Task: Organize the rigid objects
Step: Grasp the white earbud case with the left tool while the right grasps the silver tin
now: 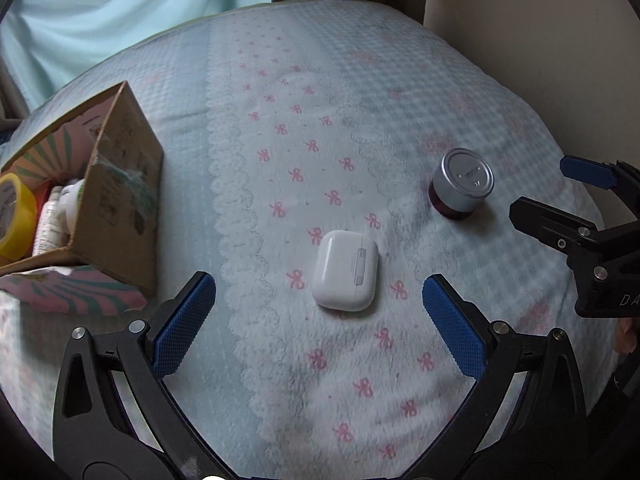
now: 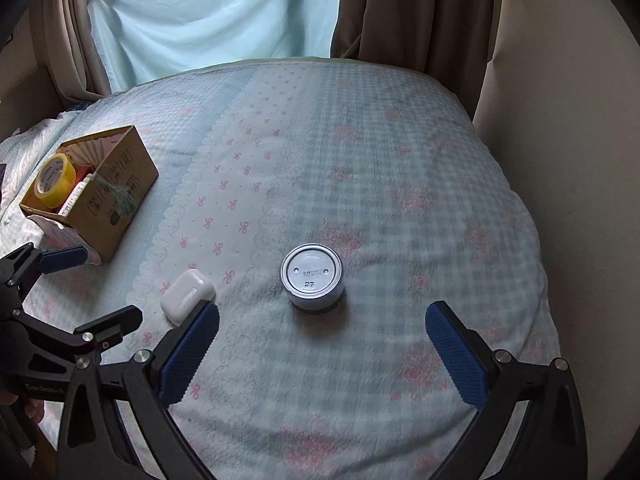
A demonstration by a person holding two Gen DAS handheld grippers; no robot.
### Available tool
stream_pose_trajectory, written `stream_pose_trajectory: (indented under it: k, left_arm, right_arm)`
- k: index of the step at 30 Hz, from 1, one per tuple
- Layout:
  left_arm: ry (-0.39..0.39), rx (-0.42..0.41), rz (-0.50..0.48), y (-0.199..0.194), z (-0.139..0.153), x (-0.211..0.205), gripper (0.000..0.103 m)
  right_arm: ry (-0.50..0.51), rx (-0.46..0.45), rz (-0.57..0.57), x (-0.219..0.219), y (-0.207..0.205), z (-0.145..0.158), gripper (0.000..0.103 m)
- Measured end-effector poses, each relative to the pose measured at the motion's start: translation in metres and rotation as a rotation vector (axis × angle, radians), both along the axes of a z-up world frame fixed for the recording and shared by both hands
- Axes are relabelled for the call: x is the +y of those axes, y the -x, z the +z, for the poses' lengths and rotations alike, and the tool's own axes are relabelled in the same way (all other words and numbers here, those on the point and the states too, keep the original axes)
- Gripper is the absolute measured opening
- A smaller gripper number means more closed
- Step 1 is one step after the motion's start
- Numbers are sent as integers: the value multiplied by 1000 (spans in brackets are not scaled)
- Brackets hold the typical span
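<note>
A white earbuds case (image 1: 345, 270) lies on the bed blanket just ahead of my left gripper (image 1: 319, 292), which is open and empty with the case between its fingertip lines. The case also shows in the right wrist view (image 2: 185, 295). A small silver-lidded tin (image 2: 312, 276) stands upright ahead of my right gripper (image 2: 322, 320), which is open and empty. The tin shows in the left wrist view (image 1: 463, 182) at the right. A cardboard box (image 1: 120, 196) holding yellow tape (image 1: 10, 216) and bottles sits at the left.
The light blue blanket with pink bows (image 2: 360, 160) covers the bed. Curtains (image 2: 400, 12) and a wall (image 2: 560, 120) stand behind and right. The right gripper shows in the left wrist view (image 1: 572, 208); the left gripper shows in the right wrist view (image 2: 72, 292).
</note>
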State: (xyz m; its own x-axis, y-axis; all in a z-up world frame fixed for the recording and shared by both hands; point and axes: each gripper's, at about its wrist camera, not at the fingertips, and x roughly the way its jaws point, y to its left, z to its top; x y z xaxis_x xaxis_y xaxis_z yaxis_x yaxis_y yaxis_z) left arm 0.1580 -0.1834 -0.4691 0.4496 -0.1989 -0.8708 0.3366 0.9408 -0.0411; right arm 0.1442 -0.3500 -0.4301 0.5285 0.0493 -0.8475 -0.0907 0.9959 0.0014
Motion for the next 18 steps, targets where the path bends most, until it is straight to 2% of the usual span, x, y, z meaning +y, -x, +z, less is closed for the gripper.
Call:
stream_pose_trajectory:
  k: [4,8,12,14,17,18]
  left_arm:
    - [-17,-19,-29,-6,-33,-11,101]
    - [-21,9,-52,-7,-55,-18,93]
    - [-18,-22,-65,-8,-57,-22,93]
    - [-11,-25,-72,-11,-58,-23,93]
    - [-14,-30,-92,-17,-56,-25,84]
    - [-22,-24,-101,-18,-56,-26,81]
  right_arm:
    - [21,2,45,3,-12,-36,95]
    - [26,-6,69,2,-20,-56,94]
    - [58,0,75,2,-29,-70,82]
    - [69,0,86,5,-32,-74,80]
    - [76,-13,96,8,-37,-76,77]
    - [77,-16,98,9,-39,-76,72]
